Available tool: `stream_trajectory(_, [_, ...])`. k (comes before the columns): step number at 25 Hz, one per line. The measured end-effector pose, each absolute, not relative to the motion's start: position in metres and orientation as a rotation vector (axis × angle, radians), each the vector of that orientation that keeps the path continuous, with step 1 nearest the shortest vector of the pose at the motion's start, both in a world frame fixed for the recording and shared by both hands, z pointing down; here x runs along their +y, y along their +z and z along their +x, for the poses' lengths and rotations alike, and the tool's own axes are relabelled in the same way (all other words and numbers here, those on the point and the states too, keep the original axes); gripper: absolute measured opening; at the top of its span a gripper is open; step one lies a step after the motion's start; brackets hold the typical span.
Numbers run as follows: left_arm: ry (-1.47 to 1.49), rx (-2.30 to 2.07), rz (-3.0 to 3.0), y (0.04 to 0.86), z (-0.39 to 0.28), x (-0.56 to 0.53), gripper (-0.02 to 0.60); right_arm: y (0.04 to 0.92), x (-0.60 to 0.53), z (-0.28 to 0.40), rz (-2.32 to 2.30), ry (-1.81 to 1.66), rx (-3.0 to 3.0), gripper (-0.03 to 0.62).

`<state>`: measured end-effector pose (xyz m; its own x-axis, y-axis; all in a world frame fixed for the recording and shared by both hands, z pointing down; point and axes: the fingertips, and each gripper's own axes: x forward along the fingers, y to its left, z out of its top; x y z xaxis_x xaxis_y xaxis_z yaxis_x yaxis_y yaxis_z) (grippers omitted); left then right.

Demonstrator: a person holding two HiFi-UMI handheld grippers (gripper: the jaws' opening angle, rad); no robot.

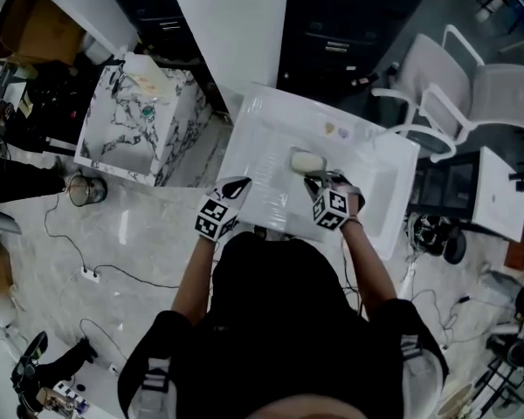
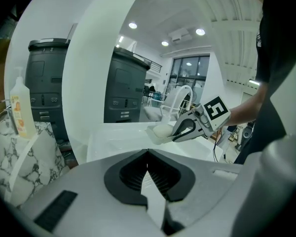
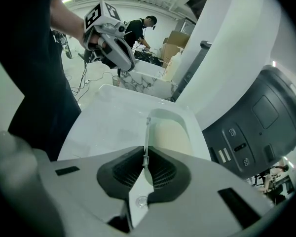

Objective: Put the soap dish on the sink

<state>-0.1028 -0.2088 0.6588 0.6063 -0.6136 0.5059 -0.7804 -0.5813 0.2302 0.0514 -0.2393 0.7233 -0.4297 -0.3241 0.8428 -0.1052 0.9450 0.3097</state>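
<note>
Your own shoulders and black top fill the bottom of the head view, with both forearms reaching forward over a white sink. Your left tongs are fully closed with nothing between them, their dark pads meeting, and they hang over the near left part of the sink. Your right tongs are closed on the thin near rim of the soap dish, pinching that wall between the pads. The soap dish is a pale, shallow, rounded-rectangular tray with a cream bar lying in it. It sits at the middle of the sink's flat top, just beyond your right tongs; whether it rests on the surface or hangs just above it cannot be told. The two tongs are near each other but apart, the left one clear of the dish. To the left of the sink stands a marble-patterned cabinet with a pale bottle on it. A white chair stands well off to the right.
</note>
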Motion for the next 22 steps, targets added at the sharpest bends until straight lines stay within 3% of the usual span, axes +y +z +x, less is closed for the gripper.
stream_trajectory(22, [0.552, -1.013, 2.408, 0.681, -0.138, -0.269, 0.000, 0.739, -0.330, 0.004, 0.321, -0.255, -1.983, 0.015])
